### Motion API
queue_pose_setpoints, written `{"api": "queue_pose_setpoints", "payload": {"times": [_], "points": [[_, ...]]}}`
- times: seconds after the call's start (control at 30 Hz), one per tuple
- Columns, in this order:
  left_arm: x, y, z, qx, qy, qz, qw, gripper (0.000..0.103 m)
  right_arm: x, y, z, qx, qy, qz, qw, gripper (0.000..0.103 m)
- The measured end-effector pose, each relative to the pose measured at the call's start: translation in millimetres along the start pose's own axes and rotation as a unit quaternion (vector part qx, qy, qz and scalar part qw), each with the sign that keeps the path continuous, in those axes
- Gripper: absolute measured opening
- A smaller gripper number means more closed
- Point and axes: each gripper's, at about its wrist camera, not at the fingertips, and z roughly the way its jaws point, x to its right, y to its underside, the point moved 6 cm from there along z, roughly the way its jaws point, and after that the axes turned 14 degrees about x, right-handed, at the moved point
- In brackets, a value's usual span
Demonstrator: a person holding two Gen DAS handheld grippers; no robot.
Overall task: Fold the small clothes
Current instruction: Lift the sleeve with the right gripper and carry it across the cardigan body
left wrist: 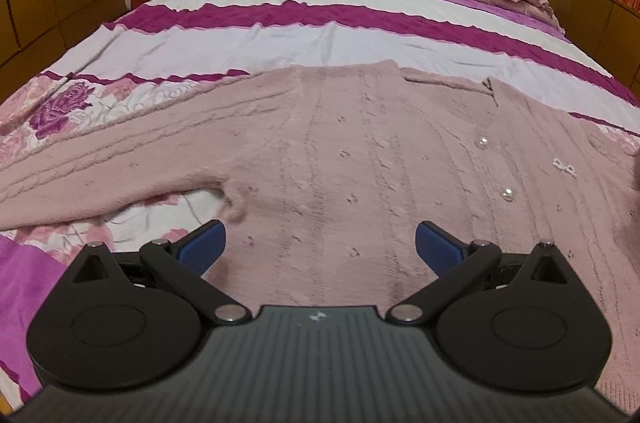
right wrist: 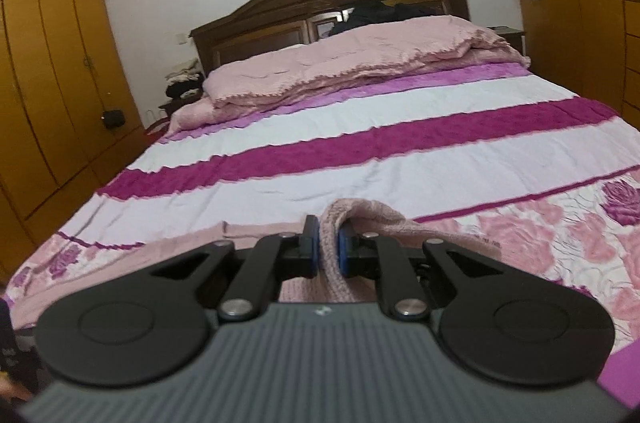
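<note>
Pinching a fold of the pink cardigan (right wrist: 340, 223), the right claw (right wrist: 329, 251) lifts it off the bed (right wrist: 360, 159). Beneath the released left claw (left wrist: 320, 243) lies the rest. Next, I think, comes folding the lifted part across.

- The left gripper (left wrist: 320, 243) has its jaws spread wide, with the two blue pads angled outward, one at each side of the left wrist view.
- Nothing sits between its fingers (left wrist: 202, 243); they hang just above the pink knit cardigan (left wrist: 340, 143).
- The right gripper (right wrist: 328, 251) has its jaws drawn close together, the blue pads nearly parallel.
- A bunched fold of the cardigan's fabric is pinched between its fingers (right wrist: 310, 247) and rises in a loop above the fingertips.
- Both grippers' black linkage arms look level and symmetrical.
</note>
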Motion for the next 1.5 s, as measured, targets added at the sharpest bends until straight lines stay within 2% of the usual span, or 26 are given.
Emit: {"api": "queue_pose_setpoints", "payload": {"times": [0.4, 0.83, 1.03, 1.5], "points": [[-30.7, -7.5, -0.2, 0.0, -0.009, -0.033, 0.9994, 0.103, -56.7, -31.6, 27.0, 0.016, -0.039, 0.02, 0.999, 0.013], [-51.4, -6.8, 0.5, 0.006, -0.033, -0.028, 0.999, 0.103, -125.1, -21.7, 58.8, -0.016, -0.101, 0.031, 0.994, 0.013], [-60.7, -4.6, 3.1, 0.007, -0.039, -0.031, 0.9987, 0.103, -150.3, 2.1, 81.4, -0.047, -0.12, 0.03, 0.991, 0.013], [-76.5, -4.2, 12.1, 0.005, -0.046, -0.037, 0.9982, 0.103, -180.9, 93.0, 146.8, -0.132, -0.115, 0.049, 0.983, 0.013]]}}
